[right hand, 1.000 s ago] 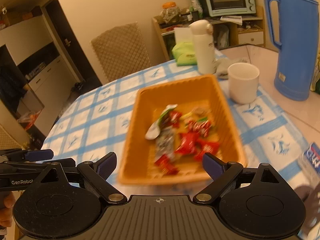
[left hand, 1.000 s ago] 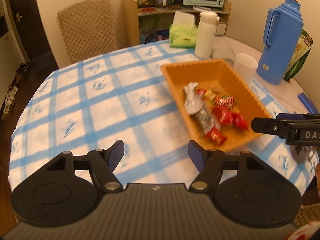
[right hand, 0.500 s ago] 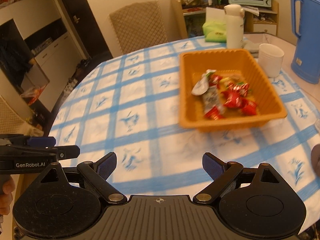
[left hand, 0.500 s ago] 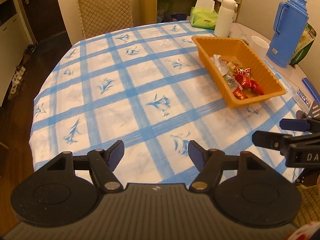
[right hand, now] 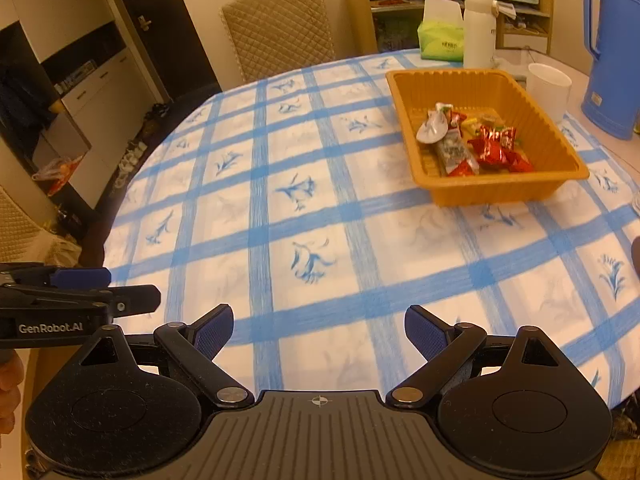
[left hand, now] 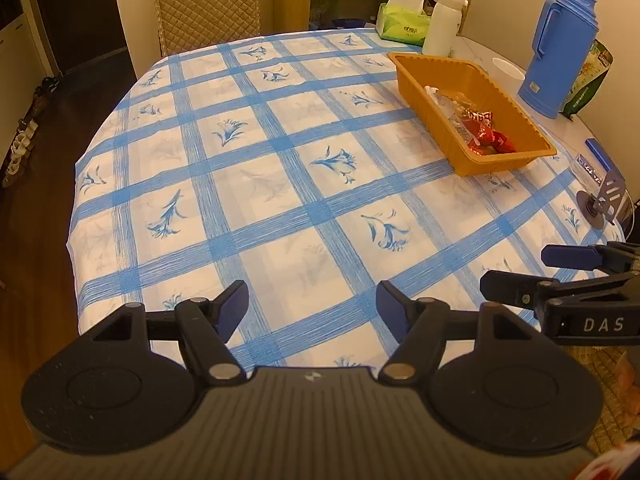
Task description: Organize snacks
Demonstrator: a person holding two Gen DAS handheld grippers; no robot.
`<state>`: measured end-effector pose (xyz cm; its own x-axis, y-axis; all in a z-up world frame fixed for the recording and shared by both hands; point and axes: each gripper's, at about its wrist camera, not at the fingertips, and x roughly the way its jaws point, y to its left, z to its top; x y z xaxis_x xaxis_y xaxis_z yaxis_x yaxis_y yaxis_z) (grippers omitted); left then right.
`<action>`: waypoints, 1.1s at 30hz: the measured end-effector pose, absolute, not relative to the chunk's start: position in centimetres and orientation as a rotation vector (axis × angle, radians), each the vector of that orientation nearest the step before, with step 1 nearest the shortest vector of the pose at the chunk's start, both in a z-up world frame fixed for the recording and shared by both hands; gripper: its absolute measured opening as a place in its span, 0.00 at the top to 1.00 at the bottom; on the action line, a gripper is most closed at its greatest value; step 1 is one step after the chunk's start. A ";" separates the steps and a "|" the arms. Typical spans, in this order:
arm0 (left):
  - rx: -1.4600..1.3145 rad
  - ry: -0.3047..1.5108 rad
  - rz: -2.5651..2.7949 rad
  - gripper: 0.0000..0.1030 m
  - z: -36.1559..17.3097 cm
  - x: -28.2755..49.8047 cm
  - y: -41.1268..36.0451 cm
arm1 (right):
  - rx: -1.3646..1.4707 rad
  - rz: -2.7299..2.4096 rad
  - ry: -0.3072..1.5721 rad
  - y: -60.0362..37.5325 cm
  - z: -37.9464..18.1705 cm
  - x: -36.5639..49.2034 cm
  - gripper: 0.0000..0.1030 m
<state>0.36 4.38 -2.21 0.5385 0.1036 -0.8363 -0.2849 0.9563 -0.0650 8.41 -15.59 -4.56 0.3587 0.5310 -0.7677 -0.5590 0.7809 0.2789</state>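
Observation:
An orange plastic tray (left hand: 416,68) (right hand: 492,192) sits on the far right of the blue-checked tablecloth (left hand: 280,168) (right hand: 320,216). Inside it lie several wrapped snacks (left hand: 478,128) (right hand: 472,144), mostly red and silver. My left gripper (left hand: 312,306) hangs open over the table's near edge with nothing between its fingers. My right gripper (right hand: 319,330) is open too, also empty, over the near edge. Each gripper shows at the side of the other's view: the right gripper (left hand: 560,276) and the left gripper (right hand: 80,296). Both are well short of the tray.
A blue thermos jug (left hand: 560,48) (right hand: 612,52), a white cup (right hand: 549,88), a white bottle (left hand: 442,22) (right hand: 479,28) and a green tissue box (left hand: 404,26) stand behind the tray. A padded chair (right hand: 280,28) is at the far side. Small items (left hand: 600,196) lie near the right table edge.
Both grippers have pulled back from the tray toward the table's near edge; the tray now looks smaller and farther off. Both stayed open and empty.

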 end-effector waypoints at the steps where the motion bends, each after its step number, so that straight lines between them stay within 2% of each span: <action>1: -0.205 0.978 0.229 0.34 -2.3 0.1 4.5 | -0.032 0.699 0.979 -15.5 -4.6 8.1 0.11; 33: -0.213 0.976 0.203 0.34 -2.0 -1.4 5.2 | -0.045 0.678 0.982 -14.0 -4.6 6.8 0.11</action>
